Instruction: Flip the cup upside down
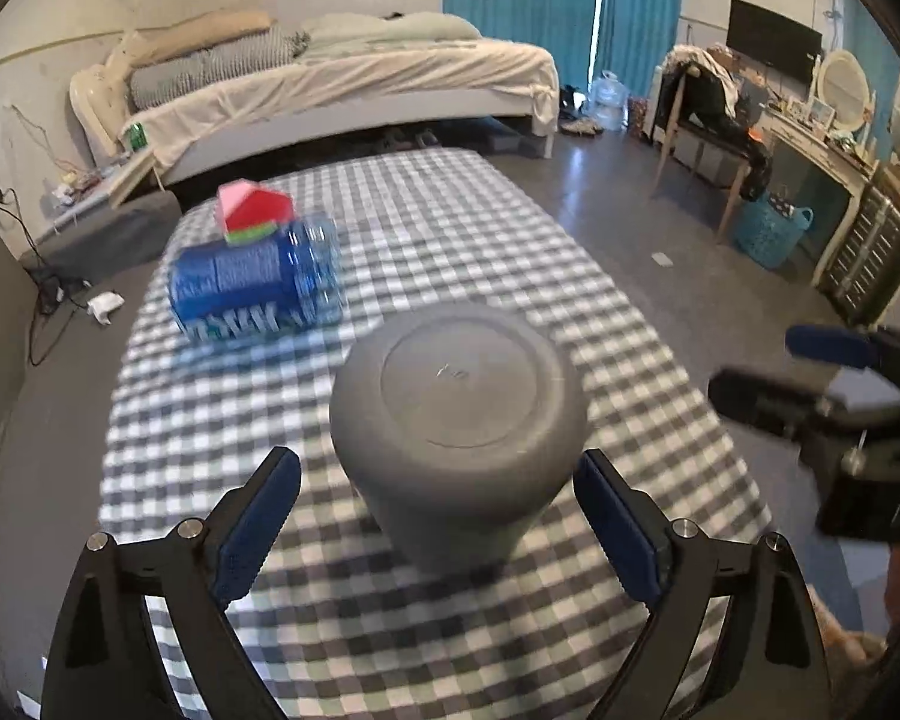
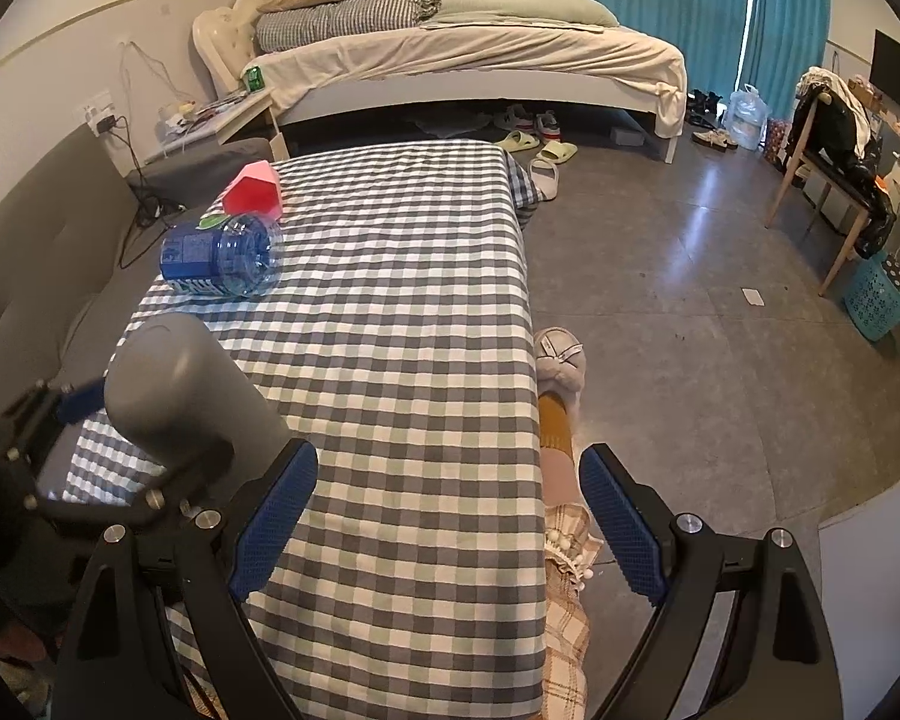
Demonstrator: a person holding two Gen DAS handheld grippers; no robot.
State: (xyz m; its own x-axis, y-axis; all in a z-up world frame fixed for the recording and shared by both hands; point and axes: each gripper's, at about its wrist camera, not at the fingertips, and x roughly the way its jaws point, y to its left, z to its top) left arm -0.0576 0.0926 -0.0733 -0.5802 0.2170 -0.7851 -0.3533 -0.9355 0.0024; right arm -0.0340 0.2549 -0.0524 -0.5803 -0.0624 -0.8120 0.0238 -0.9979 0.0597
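A grey cup (image 1: 456,420) stands upside down on the checked tablecloth (image 1: 450,228), its flat base up and toward the camera. My left gripper (image 1: 438,534) is open, its blue-padded fingers on either side of the cup with a gap on both sides. In the right wrist view the cup (image 2: 180,390) is at the left, with the left gripper (image 2: 120,456) around its lower part. My right gripper (image 2: 450,528) is open and empty over the table's right edge; it also shows in the left wrist view (image 1: 768,372) at the far right.
A blue plastic water bottle (image 1: 252,276) lies on its side at the table's far left, with a red and pink house-shaped box (image 1: 252,210) behind it. A person's leg and slipper (image 2: 561,360) stand beside the table's right edge. A bed (image 2: 450,54), chair and basket are beyond.
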